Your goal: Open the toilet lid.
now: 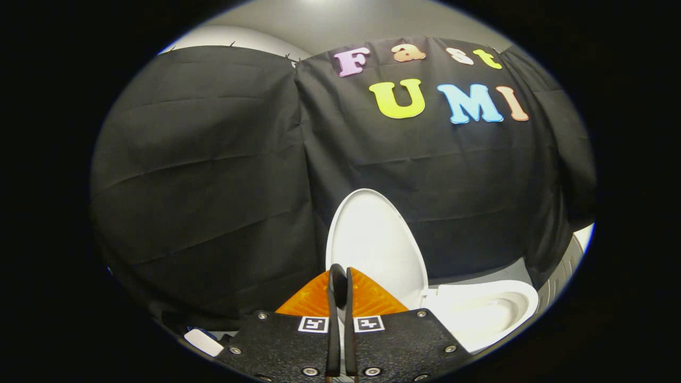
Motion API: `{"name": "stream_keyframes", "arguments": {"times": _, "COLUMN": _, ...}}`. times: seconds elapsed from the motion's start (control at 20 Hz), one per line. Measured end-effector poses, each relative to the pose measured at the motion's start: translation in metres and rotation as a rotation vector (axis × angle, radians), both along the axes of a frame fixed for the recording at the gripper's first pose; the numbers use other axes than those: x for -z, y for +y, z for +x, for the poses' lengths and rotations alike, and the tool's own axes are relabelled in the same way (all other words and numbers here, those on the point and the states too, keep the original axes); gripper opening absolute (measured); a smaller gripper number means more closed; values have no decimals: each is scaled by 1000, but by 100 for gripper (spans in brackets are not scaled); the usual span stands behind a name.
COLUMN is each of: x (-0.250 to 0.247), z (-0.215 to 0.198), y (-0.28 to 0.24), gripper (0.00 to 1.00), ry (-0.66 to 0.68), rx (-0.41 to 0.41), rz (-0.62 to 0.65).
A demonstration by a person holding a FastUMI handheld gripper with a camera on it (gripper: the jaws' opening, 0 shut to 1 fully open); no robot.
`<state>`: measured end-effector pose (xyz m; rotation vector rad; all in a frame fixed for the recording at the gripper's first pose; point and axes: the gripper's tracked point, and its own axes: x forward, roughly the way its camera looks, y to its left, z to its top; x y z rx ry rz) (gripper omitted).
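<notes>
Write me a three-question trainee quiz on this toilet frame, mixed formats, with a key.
1. True or false: the toilet lid stands raised against the black cloth wall.
2. The gripper fingers are: A) spread wide, B) close together with a thin gap, C) pressed on the lid from both sides.
3. Fill in: the open toilet bowl lies beside the lid, off to one side of the fingers, not ____ them.

Key: 1 true; 2 B; 3 between.
</notes>
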<state>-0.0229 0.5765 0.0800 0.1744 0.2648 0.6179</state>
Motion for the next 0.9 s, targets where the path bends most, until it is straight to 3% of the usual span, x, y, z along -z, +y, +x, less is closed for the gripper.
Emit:
{"name": "stream_keyframes", "arguments": {"times": 0.15, "x": 0, "z": -3, "y": -2, "gripper": 12, "ry": 36, "rx": -42, "rz": 28}}
{"name": "stream_keyframes", "arguments": {"times": 0.3, "x": -2, "z": -6, "y": -16, "gripper": 40, "ry": 41, "rx": -37, "rz": 46}}
{"name": "stream_keyframes", "arguments": {"times": 0.45, "x": -29, "z": -8, "y": -31, "gripper": 58, "ry": -35, "rx": -22, "rz": 90}}
{"name": "stream_keyframes", "arguments": {"times": 0.5, "x": -35, "z": -11, "y": -35, "gripper": 75, "ry": -60, "rx": -24, "rz": 92}}
{"name": "stream_keyframes", "arguments": {"times": 0.65, "x": -53, "z": -17, "y": -54, "gripper": 94, "ry": -122, "rx": -18, "rz": 81}}
{"name": "stream_keyframes", "arguments": {"times": 0.9, "x": -67, "z": -18, "y": -106, "gripper": 94, "ry": -179, "rx": 34, "rz": 41}}
